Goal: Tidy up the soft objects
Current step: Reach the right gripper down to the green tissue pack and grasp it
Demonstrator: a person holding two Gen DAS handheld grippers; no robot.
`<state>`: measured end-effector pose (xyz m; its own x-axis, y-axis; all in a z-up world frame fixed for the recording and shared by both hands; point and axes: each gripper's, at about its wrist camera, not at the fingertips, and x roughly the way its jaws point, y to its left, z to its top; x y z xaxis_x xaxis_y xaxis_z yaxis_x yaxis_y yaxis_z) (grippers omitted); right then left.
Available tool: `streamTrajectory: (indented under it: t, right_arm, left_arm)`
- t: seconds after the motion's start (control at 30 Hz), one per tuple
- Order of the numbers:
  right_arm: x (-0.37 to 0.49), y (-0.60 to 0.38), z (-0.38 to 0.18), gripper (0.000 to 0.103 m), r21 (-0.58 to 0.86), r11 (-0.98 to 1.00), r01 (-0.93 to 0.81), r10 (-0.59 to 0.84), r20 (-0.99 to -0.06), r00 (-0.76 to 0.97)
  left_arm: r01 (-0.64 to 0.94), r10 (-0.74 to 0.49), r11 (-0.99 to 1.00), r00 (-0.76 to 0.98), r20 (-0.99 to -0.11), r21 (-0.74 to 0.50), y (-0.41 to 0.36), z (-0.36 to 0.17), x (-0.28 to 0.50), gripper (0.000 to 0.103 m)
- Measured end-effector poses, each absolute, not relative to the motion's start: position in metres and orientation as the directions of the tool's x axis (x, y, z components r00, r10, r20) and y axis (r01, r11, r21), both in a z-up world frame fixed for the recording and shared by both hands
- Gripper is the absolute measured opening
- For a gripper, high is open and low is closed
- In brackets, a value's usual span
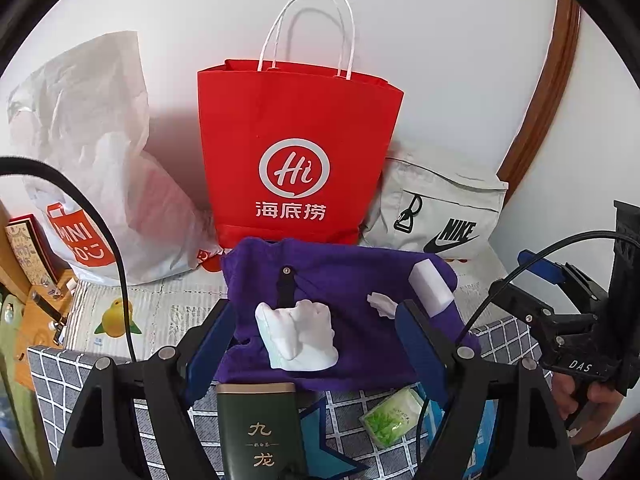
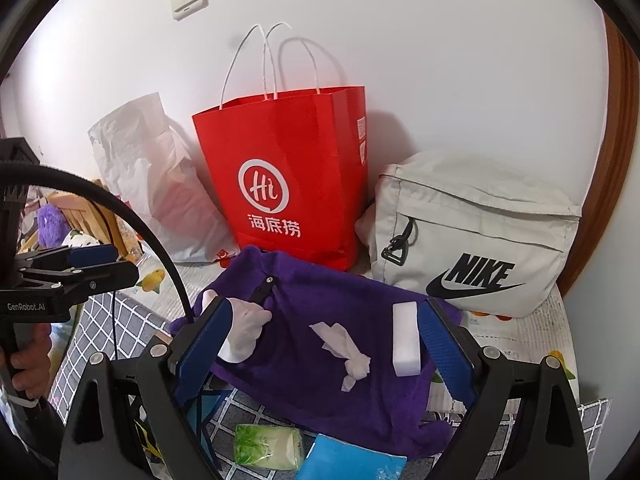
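Note:
A purple towel (image 1: 340, 280) (image 2: 320, 360) lies spread in front of the bags. On it rest a folded white cloth (image 1: 300, 336) (image 2: 246, 332), a crumpled tissue (image 1: 382, 304) (image 2: 344, 352) and a white sponge block (image 1: 432, 288) (image 2: 406, 340). My left gripper (image 1: 316, 312) (image 2: 124, 264) hovers open over the towel's near edge, the white cloth lying beyond its jaws, untouched. My right gripper (image 2: 324, 308) (image 1: 516, 276) is open too, above the towel, with the tissue and sponge ahead of it. Neither holds anything.
Against the wall stand a red paper bag (image 1: 296, 152) (image 2: 288, 168), a white plastic bag (image 1: 92, 160) (image 2: 152, 172) and a grey Nike bag (image 1: 440, 216) (image 2: 472, 232). Near me lie a dark green box (image 1: 260, 428), a green tissue pack (image 1: 394, 416) (image 2: 266, 446) and a blue pack (image 2: 352, 460).

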<state>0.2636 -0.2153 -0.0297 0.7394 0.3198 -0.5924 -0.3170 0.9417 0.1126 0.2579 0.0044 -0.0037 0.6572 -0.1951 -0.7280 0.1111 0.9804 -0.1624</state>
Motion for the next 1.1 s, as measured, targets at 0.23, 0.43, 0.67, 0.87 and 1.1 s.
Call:
streamTrajectory:
  t: [0.23, 0.43, 0.67, 0.87, 1.1]
  right_arm:
    - [0.271, -0.209, -0.041, 0.093, 0.123, 0.944, -0.305, 0.31, -0.643, 0.7]
    - [0.267, -0.203, -0.069, 0.093, 0.172, 0.929, -0.328, 0.348, -0.712, 0.61]
    - [0.228, -0.184, -0.097, 0.093, 0.213, 0.909, -0.36, 0.381, -0.777, 0.502]
    - [0.197, -0.151, -0.117, 0.093, 0.145, 0.89, -0.432, 0.349, -0.826, 0.442]
    - [0.191, -0.103, -0.149, 0.091, 0.003, 0.85, -0.526, 0.252, -0.88, 0.403]
  left_arm:
    - [0.142, -0.214, 0.977, 0.651, -0.729, -0.16, -0.001, -0.001, 0.256, 0.08]
    - [0.166, -0.226, 0.974, 0.659, -0.718, -0.153, -0.005, 0.006, 0.247, 0.08]
    - [0.189, -0.262, 0.965, 0.67, -0.695, -0.181, -0.005, 0.022, 0.231, 0.08]
    - [0.212, -0.3, 0.954, 0.646, -0.702, -0.213, 0.004, 0.029, 0.206, 0.081]
    - [0.152, -0.217, 0.976, 0.671, -0.709, -0.155, 0.036, 0.033, 0.161, 0.081]
